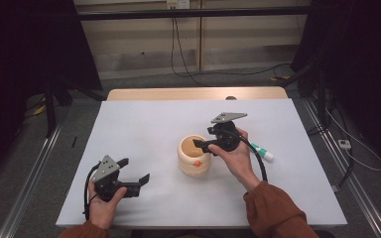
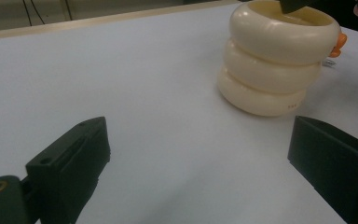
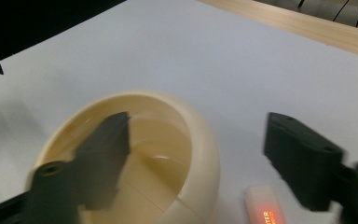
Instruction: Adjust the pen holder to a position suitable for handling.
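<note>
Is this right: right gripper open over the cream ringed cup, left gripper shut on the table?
Not quite. The left gripper is open, jaws wide apart with nothing between them, as the left gripper view shows. The right gripper is open over the cream ringed cup.

So it's a white table (image 1: pixel 144 134) with a light wood strip along the far edge. Sitting right on it is a cream ribbed cup (image 1: pixel 194 156) near the middle, and a small white tube with a green end (image 1: pixel 262 151) just off to its right.

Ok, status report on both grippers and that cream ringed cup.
Right gripper open over cream cup. Left gripper open, apart. Cup upright. Marker lies beside.
</note>
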A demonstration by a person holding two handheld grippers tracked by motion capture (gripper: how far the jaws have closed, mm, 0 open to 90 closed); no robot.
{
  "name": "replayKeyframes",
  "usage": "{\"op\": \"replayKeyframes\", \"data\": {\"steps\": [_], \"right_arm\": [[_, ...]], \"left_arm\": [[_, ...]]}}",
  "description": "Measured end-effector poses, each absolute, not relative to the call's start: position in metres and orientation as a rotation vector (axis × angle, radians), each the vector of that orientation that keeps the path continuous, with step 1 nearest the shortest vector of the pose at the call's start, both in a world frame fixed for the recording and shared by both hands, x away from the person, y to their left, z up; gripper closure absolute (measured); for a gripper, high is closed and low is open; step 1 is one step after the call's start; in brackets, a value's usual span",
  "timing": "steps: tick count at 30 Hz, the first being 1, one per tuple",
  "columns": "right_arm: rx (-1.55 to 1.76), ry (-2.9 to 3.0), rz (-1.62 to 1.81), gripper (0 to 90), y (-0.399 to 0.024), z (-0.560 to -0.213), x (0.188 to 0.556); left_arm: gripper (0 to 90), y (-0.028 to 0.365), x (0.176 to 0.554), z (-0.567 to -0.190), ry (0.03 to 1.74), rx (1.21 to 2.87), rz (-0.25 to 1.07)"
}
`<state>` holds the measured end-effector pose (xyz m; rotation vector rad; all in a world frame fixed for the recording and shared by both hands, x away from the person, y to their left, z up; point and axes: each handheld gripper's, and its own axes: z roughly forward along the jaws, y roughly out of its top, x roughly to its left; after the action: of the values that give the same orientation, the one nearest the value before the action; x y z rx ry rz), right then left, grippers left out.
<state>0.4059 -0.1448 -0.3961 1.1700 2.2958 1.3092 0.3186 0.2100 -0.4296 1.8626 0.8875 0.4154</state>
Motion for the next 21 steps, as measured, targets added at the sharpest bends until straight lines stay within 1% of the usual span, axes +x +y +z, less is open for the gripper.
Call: {"op": "replayKeyframes", "data": {"steps": [1, 4, 10, 21], "right_arm": [[1.170, 2.286, 1.309, 16.7, -0.146, -0.395, 0.405], [1.136, 2.273, 1.331, 11.5, -0.150, -0.391, 0.402], [1.113, 2.247, 1.354, 6.7, -0.165, -0.388, 0.393], [1.145, 2.189, 1.361, 5.9, -0.198, -0.390, 0.377]], "left_arm": [[5.3, 0.210, 0.319, -0.430, 0.886, 1.864, 0.417], [5.3, 0.211, 0.318, -0.429, 0.890, 1.859, 0.415], [5.2, 0.212, 0.319, -0.430, 0.892, 1.860, 0.416], [5.2, 0.212, 0.319, -0.431, 0.897, 1.854, 0.419]]}}
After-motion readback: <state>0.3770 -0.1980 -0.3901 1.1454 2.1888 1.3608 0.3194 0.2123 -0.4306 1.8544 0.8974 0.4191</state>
